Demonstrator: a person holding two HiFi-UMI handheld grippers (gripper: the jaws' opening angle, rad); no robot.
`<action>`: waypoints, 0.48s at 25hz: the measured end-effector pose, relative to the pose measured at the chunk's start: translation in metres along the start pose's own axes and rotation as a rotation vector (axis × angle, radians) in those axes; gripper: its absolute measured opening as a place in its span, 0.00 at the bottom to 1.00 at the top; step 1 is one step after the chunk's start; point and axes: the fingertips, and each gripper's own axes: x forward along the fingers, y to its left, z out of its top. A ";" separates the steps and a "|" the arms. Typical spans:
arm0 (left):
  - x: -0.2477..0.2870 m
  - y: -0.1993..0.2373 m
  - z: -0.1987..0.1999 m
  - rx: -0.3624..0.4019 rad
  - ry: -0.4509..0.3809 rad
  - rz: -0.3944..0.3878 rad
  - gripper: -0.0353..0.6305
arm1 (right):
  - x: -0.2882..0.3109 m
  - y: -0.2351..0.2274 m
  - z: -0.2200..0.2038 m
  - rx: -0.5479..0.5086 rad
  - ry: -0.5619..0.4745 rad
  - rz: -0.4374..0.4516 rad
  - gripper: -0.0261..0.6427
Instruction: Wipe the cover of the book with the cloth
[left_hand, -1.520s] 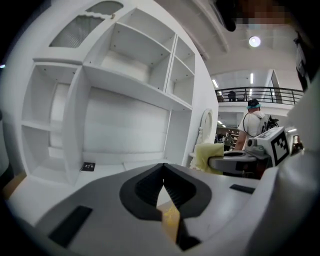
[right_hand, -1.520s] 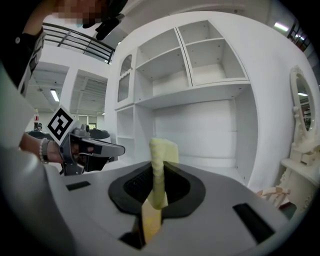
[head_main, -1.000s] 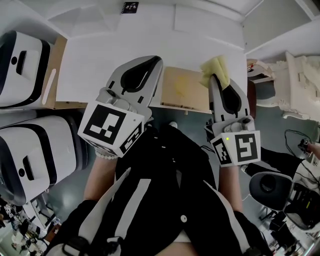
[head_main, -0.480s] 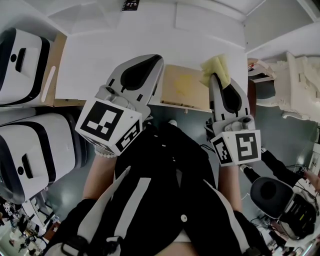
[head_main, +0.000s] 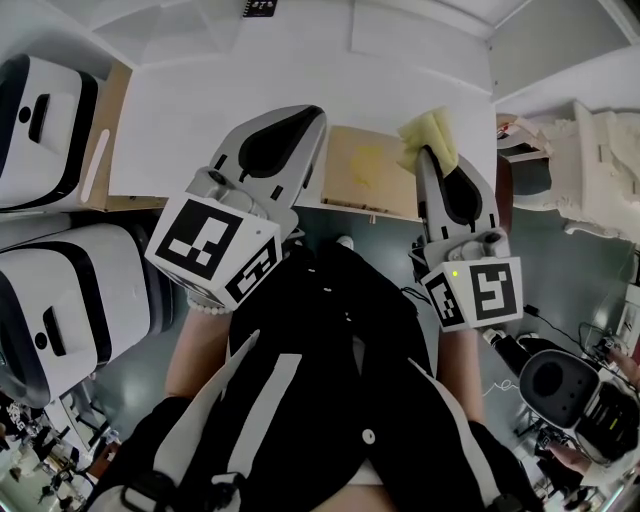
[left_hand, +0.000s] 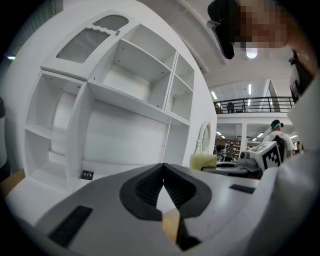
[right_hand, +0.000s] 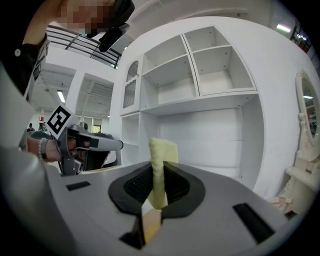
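The book (head_main: 365, 170) lies flat with its tan cover up at the near edge of the white table (head_main: 200, 120). My right gripper (head_main: 428, 152) is shut on a folded yellow cloth (head_main: 430, 133), which sticks up past the jaws over the book's right end. In the right gripper view the cloth (right_hand: 161, 170) stands pinched between the dark pads. My left gripper (head_main: 318, 112) hovers by the book's left edge. Its jaws are shut with nothing between them (left_hand: 162, 167). A sliver of the tan cover (left_hand: 170, 222) shows below the jaws.
Two white machines (head_main: 40, 120) (head_main: 70, 300) stand at the left, beside a wooden board (head_main: 122, 110). A small black card (head_main: 260, 9) lies at the table's back. White shelves (left_hand: 125, 85) rise behind. An ornate white piece (head_main: 600, 170) and a black stool (head_main: 555, 385) sit at the right.
My left gripper has drifted slightly to the left. The right gripper and the cloth have stayed put. The black stool at the lower right has shifted.
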 end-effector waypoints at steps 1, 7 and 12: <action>0.000 0.000 0.000 -0.002 0.000 0.000 0.06 | 0.000 0.000 -0.001 -0.002 0.001 0.002 0.09; -0.001 -0.001 0.000 -0.009 -0.003 -0.006 0.06 | 0.001 0.002 -0.002 -0.003 0.006 0.008 0.09; 0.002 -0.002 -0.001 -0.020 -0.003 -0.009 0.06 | 0.001 -0.001 -0.003 0.002 0.005 0.011 0.09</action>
